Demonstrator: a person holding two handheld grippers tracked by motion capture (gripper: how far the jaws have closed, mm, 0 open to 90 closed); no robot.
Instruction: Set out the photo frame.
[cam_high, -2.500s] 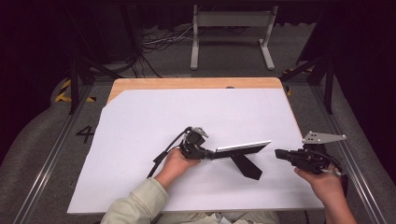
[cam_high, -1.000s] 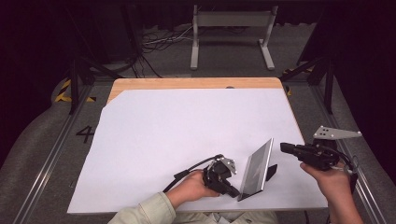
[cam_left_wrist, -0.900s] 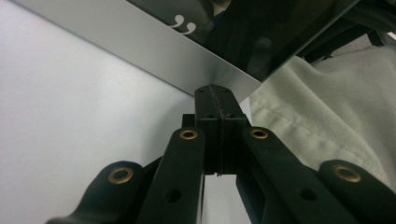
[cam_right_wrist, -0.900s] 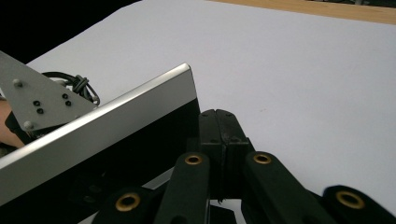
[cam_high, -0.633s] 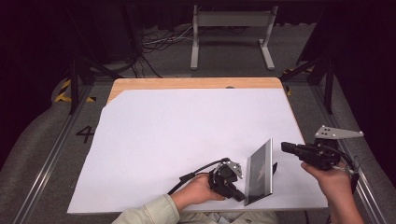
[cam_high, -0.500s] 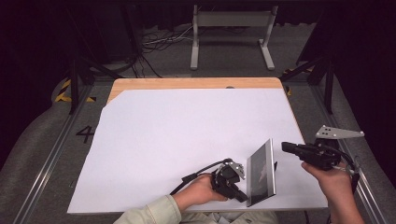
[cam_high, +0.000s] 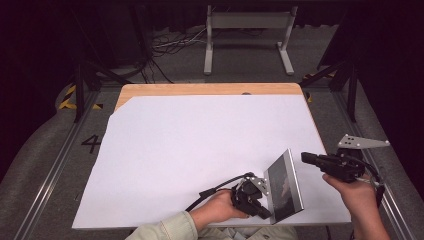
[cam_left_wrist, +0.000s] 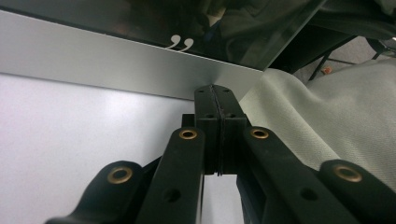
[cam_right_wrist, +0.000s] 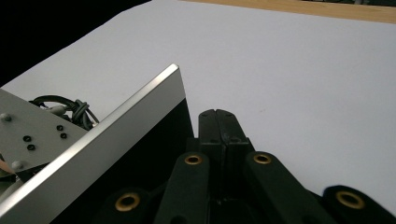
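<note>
A silver-edged picture frame (cam_high: 285, 187) with dark glass stands tilted on its edge near the table's front right. My left gripper (cam_high: 265, 212) is shut, its tips against the frame's lower left corner. In the left gripper view its closed jaws (cam_left_wrist: 215, 93) meet the frame's silver border (cam_left_wrist: 116, 60), with nothing seen between them. My right gripper (cam_high: 306, 157) is held just right of the frame, shut and empty, pointing left at its top corner. In the right gripper view its closed tips (cam_right_wrist: 218, 116) sit beside the frame's silver edge (cam_right_wrist: 107, 140).
A white sheet (cam_high: 200, 150) covers most of the wooden table (cam_high: 200, 89). The frame stands close to the sheet's front edge. A metal stand (cam_high: 247, 20) and cables lie on the floor beyond the table. Rails run along both sides.
The frame, earlier propped low near the table's middle, now stands steeply at the front right. My left hand has gone right and nearer with it. The right hand has stayed put.
</note>
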